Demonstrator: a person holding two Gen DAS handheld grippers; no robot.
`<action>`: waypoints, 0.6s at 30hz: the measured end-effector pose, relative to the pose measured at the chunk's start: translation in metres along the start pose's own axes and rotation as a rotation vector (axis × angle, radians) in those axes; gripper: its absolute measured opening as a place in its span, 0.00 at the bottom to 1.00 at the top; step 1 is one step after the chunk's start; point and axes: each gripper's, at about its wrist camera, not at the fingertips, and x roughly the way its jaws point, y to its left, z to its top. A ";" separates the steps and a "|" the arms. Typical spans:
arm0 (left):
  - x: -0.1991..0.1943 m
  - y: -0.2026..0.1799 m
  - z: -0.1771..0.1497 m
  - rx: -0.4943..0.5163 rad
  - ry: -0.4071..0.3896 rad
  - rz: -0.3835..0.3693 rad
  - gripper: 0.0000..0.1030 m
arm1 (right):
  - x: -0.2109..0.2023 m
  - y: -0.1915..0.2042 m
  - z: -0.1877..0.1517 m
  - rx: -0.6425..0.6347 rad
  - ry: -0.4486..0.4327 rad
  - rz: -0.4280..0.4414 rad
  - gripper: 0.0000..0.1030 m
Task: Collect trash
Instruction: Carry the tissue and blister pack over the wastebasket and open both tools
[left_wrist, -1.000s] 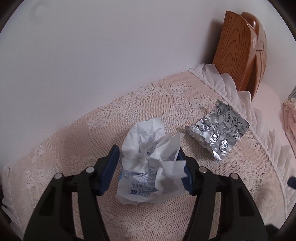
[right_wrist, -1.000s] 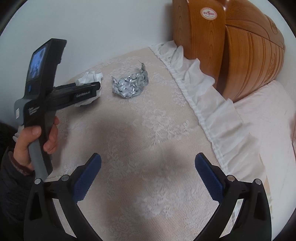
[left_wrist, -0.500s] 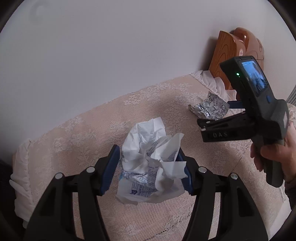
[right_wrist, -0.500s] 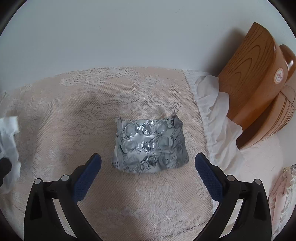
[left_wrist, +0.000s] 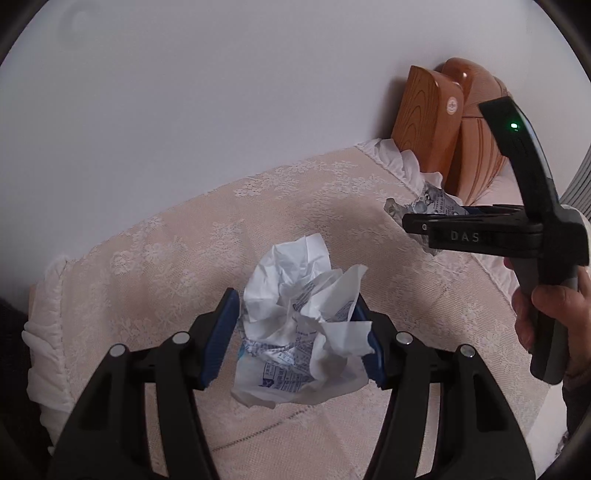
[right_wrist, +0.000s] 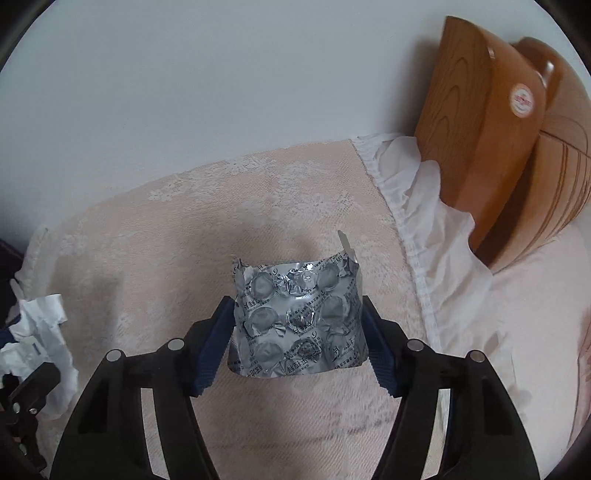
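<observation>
My left gripper (left_wrist: 299, 332) is clamped on the paper wad (left_wrist: 303, 328): both blue pads (left_wrist: 221, 332) press into its sides, about half apart, and the crumpled white sheet with blue print bulges up and forward between them. The wad hangs clear above the lace cloth (left_wrist: 184, 258), touching nothing but my pads.

My right gripper (right_wrist: 299, 332) is closing on the blister pack (right_wrist: 299, 317). The silver foil sheet sits between my two blue pads (right_wrist: 214, 343), bowed into an arch, its side edges against the pad faces. Its lower edge is near the cloth; whether it rests there or is lifted I cannot tell. In the left view, that same right gripper (left_wrist: 413, 221) shows from the side, with the pack (left_wrist: 436, 201) at its tip, close to the white frill (left_wrist: 406, 166) at the cloth's edge, and my hand (left_wrist: 554, 314) around the grey handle.

By count: two grippers, each with two blue pads; one paper wad; one blister pack, its pockets pushed out and torn. Two pieces of trash in all, one in each gripper. From the right view the wad (right_wrist: 40, 343) shows at the far left edge, well apart from the pack. Behind the frill stands one wooden headboard (right_wrist: 498, 129) with a round sticker, against a plain white wall (right_wrist: 221, 74).
</observation>
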 end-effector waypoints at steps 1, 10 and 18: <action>-0.008 -0.007 -0.006 0.000 -0.003 -0.011 0.57 | -0.010 -0.003 -0.009 0.013 -0.012 0.010 0.65; -0.073 -0.082 -0.082 0.045 0.036 -0.114 0.57 | -0.126 -0.032 -0.161 0.148 -0.034 0.028 0.65; -0.121 -0.156 -0.137 0.129 0.052 -0.175 0.57 | -0.204 -0.059 -0.276 0.202 -0.039 -0.010 0.66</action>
